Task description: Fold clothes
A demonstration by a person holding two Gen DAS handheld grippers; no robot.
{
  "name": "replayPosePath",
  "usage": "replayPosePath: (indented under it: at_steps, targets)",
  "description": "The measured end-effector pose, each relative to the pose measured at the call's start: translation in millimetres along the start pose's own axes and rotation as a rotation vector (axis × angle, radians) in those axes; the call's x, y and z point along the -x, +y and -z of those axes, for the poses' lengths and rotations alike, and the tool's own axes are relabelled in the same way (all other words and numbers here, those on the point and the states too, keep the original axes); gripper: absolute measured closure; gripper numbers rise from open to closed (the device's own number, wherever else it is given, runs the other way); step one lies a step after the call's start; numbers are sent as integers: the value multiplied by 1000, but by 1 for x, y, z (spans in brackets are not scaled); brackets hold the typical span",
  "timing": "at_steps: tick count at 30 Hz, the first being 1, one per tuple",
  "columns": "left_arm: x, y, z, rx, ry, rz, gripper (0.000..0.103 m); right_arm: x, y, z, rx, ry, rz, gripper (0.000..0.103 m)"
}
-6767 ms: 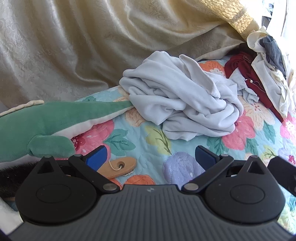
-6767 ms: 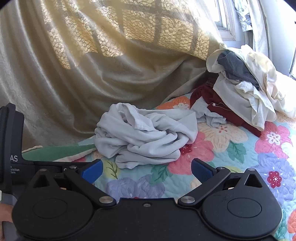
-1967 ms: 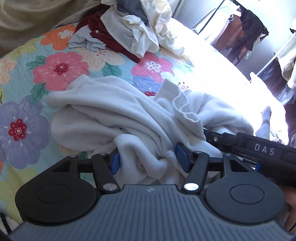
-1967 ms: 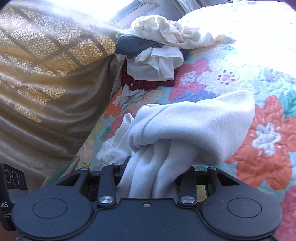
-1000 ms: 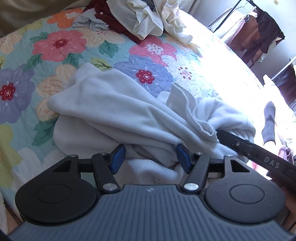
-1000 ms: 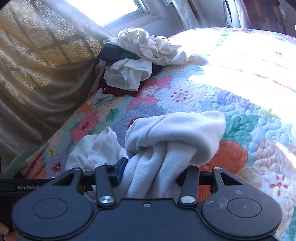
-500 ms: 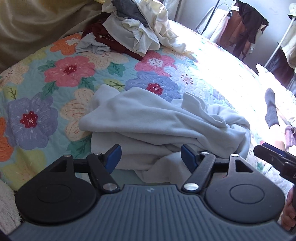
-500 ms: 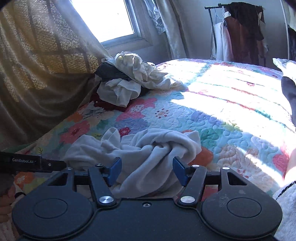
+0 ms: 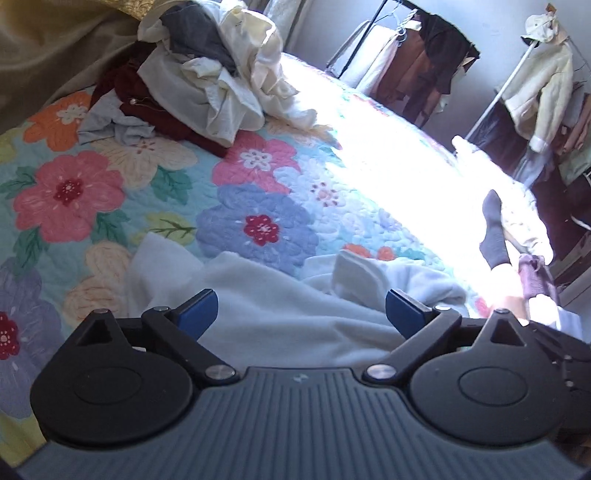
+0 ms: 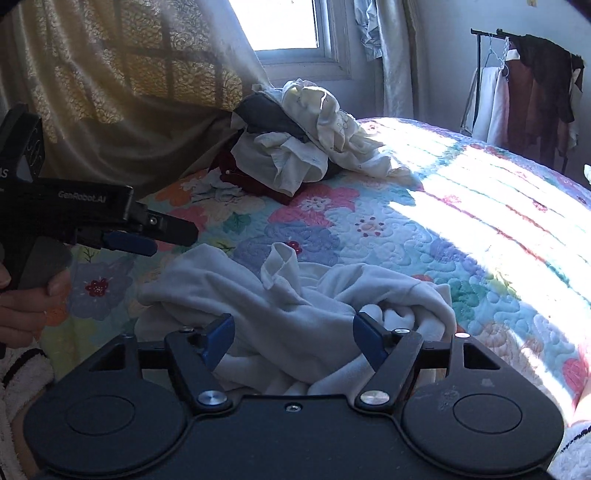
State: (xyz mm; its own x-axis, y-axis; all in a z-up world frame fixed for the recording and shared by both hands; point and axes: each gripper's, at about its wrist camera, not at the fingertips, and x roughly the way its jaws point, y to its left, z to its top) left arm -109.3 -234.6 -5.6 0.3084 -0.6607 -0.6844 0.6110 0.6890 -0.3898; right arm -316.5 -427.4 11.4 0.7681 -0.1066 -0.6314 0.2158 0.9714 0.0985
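On the floral quilt (image 10: 406, 236) lies one white garment (image 10: 295, 302) and one pile of clothes (image 10: 295, 147). There are two grippers, one window (image 10: 284, 26), two clothes racks and one dark sock (image 9: 493, 232).

Pale grey-white garment (image 10: 280, 314) between and ahead of the blue-padded jaws. Beyond it, quilt (image 9: 177, 173) in light blue with pink, purple, orange flowers. Farther ahead, clothes pile (image 10: 295, 147): cream, charcoal, dark red.

Both tongs are letting go: the left tongs (image 9: 301, 308) and right tongs (image 10: 293, 341) have just been opening, their pads no longer pinching the white garment (image 10: 258, 295), which is now lying loose on the bed (image 10: 461, 240).
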Motion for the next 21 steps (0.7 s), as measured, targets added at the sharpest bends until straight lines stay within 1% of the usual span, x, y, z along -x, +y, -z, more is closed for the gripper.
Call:
replayPosePath:
  at_steps: [3, 4, 6, 7, 9, 11, 12, 13, 14, 15, 16, 17, 19, 21]
  targets:
    - [-21, 21, 18, 63, 71, -38, 4, -18, 11, -4, 21, 37, -52, 27]
    - [-24, 26, 23, 95, 96, -37, 4, -25, 15, -4, 34, 43, -53, 27]
    - [-24, 32, 29, 135, 125, -17, 4, -41, 22, 0, 88, 49, -18, 27]
    - [-22, 33, 30, 144, 128, 0, 4, -49, 24, 3, 116, 65, 20, 27]
    - [-15, 29, 29, 130, 97, 27, 4, -65, 28, 9, 170, 95, 95, 26]
    - [-10, 24, 27, 113, 70, 26, 4, -63, 29, 16, 156, 76, 126, 26]
    - [-9, 22, 26, 111, 64, 16, 4, -59, 29, 18, 152, 59, 121, 29]
    - [-9, 22, 26, 112, 59, -1, 4, -56, 30, 22, 162, 52, 127, 46]
    - [-8, 23, 25, 116, 53, -16, 4, -54, 32, 26, 187, 53, 150, 74]
    - [-6, 26, 25, 127, 43, -24, 4, -51, 32, 28, 212, 59, 168, 82]
    - [-4, 29, 24, 141, 32, -29, 4, -48, 33, 30, 236, 64, 185, 86]
    - [-1, 32, 23, 161, 20, -22, 4, -42, 31, 31, 219, 54, 173, 88]
    - [4, 41, 20, 213, -7, -1, 4, -34, 27, 31, 164, 55, 126, 88]
    - [8, 47, 19, 256, -26, 17, 4, -27, 24, 35, 114, 77, 58, 88]
